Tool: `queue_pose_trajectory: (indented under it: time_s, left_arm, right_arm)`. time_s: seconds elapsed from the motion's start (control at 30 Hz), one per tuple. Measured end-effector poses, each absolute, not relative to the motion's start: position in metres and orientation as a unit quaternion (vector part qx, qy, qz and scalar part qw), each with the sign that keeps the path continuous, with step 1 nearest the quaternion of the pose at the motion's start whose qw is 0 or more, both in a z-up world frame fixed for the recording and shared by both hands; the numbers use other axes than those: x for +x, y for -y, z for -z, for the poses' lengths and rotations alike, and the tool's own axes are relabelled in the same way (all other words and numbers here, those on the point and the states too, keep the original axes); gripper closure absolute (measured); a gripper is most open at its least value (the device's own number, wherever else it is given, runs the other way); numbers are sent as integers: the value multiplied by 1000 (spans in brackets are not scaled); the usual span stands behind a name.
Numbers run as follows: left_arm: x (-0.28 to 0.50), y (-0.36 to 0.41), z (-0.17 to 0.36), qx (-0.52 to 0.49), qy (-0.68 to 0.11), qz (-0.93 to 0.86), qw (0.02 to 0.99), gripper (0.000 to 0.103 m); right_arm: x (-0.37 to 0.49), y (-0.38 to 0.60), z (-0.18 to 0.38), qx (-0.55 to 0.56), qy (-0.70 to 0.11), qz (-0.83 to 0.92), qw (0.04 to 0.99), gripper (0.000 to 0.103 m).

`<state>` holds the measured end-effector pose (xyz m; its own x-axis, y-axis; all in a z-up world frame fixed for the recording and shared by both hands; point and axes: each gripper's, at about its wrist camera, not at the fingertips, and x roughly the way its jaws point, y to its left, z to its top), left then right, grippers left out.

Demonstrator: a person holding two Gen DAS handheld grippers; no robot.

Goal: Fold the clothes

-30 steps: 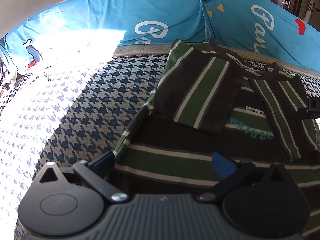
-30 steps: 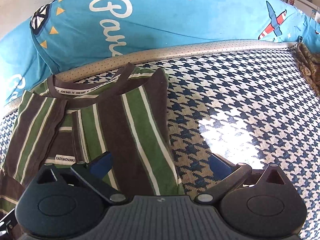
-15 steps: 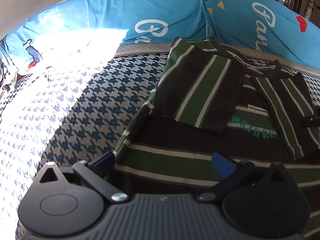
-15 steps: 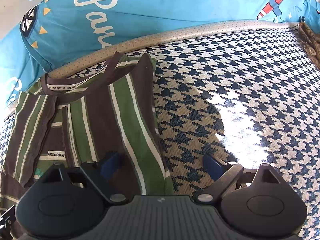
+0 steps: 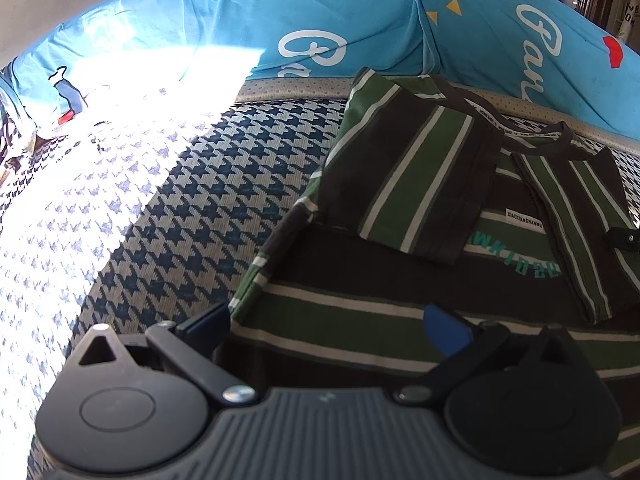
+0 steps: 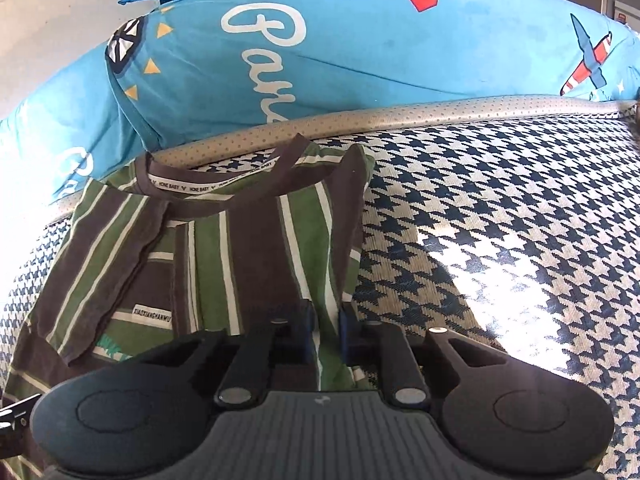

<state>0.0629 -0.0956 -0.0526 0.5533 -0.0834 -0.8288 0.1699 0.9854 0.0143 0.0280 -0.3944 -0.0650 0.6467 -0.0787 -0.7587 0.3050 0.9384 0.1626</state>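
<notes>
The right tool [image 6: 324,330] has pinched the shirt [image 6: 256,248]; the left tool [image 5: 326,322] is spread over the houndstooth bed [image 5: 192,216] beside blue pillows [image 5: 320,16].

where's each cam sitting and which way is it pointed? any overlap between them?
Left wrist: behind the open left gripper, low over the striped shirt's left edge, facing the blue pillows.
Right wrist: behind the right gripper, shut on the shirt's right side, facing the same pillows.
Shared: shirt, pillows, houndstooth cover; the right gripper's tip shows at the left view's right edge.
</notes>
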Motion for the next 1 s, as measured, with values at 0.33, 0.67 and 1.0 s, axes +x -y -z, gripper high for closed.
queue_pose_trajectory:
  time_s: [0.33, 0.67, 1.0]
  left_arm:
    - [65, 95, 53, 45, -470, 69, 879, 0]
    - [65, 94, 54, 43, -471, 66, 879, 0]
    - [63, 83, 50, 37, -469, 60, 881, 0]
  right_arm:
    - [28, 395, 64, 155, -413, 113, 890, 87]
    - [27, 383, 57, 154, -393, 99, 901, 94]
    - [30, 342, 33, 144, -332, 44, 931, 94]
